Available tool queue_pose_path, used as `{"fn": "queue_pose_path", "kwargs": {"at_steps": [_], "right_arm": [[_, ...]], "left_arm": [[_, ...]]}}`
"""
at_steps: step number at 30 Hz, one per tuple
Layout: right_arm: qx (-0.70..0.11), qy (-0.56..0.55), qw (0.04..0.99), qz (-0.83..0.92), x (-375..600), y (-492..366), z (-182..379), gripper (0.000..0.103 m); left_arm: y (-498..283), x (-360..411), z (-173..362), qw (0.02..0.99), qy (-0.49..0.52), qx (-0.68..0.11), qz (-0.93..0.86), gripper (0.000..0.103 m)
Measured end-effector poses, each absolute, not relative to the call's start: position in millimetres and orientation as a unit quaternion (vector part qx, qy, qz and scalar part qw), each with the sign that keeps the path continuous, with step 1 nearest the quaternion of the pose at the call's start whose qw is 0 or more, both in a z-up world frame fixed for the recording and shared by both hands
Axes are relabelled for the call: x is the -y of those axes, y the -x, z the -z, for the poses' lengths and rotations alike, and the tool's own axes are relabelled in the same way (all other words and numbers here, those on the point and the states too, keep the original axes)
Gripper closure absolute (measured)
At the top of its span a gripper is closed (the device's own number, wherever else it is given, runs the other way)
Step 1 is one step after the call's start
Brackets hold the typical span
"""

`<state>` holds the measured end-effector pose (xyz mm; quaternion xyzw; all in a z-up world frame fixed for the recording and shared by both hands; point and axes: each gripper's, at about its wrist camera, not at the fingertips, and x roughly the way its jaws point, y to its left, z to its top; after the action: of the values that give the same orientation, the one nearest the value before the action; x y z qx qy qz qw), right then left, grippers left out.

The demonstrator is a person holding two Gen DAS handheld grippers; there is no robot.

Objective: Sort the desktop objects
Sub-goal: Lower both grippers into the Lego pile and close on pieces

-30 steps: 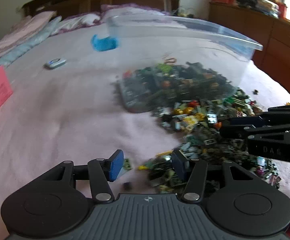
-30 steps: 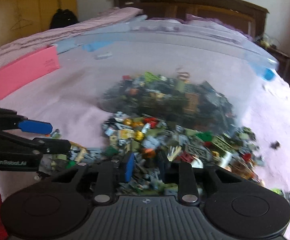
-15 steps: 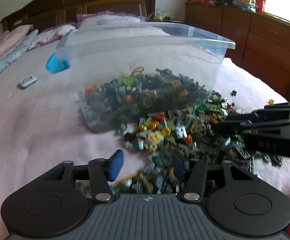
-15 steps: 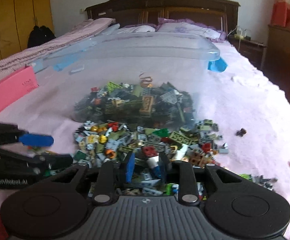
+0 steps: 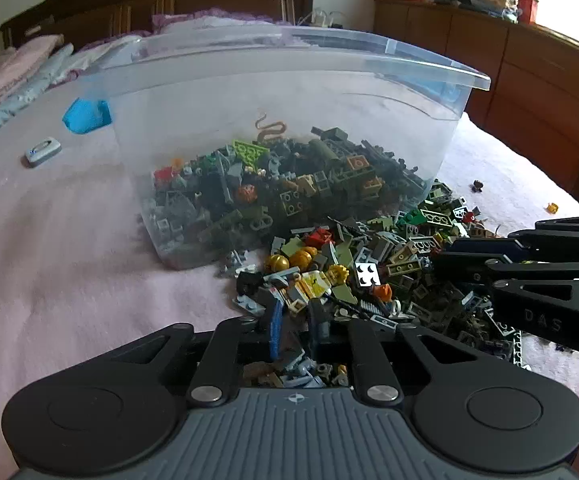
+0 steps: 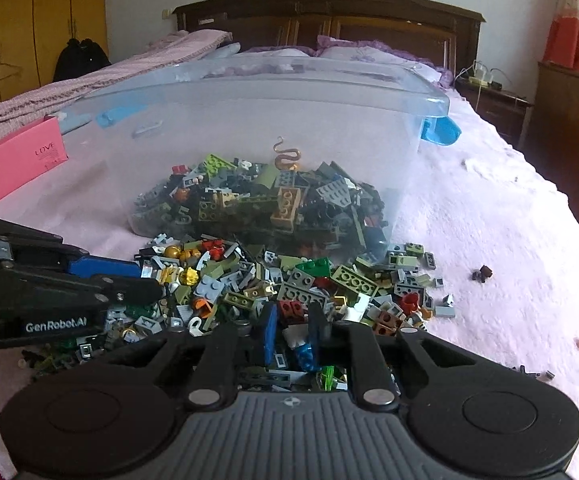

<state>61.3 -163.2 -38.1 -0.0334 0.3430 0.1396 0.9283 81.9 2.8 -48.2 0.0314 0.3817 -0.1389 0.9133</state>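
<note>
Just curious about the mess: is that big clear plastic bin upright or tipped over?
Tipped on its side: the clear plastic bin opens toward the cameras, small toy bricks spilling onto the pink bedspread.

Your 12 o'clock is blocked by the tipped clear bin (image 5: 281, 92), with the brick pile (image 5: 369, 264) spilling toward you. Bare bed (image 5: 69, 260) at 9 o'clock; pink box (image 6: 13, 168) beyond. Bed at 3 o'clock mostly free, stray pieces (image 6: 481, 274) only.

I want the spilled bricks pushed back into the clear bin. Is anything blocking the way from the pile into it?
Nothing separate does. The clear bin lies tipped with its open mouth facing the spilled bricks, which run straight into it. Only bricks already inside fill its lower part.
</note>
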Motion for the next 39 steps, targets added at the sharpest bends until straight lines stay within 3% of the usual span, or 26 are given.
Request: {"fn": "queue_pose_path", "kwargs": {"at_steps": [12, 21, 39], "right_arm": [[-0.343, 0.048, 0.929, -0.132, 159.9, -62.7, 47.1, 0.082], [-0.341, 0.042, 0.930, -0.131, 162.1, -59.5, 43.7, 0.092], [-0.334, 0.083, 0.932, -0.112, 150.4, -48.6, 48.4, 0.086]], "left_arm": [[-83.5, 4.5, 57.1, 0.911, -0.037, -0.382, 0.152, 0.087], [-78.0, 2.7, 51.2, 0.915, -0.036, -0.374, 0.149, 0.090], [-80.4, 3.6, 60.7, 0.914, -0.034, -0.378, 0.143, 0.083]]}}
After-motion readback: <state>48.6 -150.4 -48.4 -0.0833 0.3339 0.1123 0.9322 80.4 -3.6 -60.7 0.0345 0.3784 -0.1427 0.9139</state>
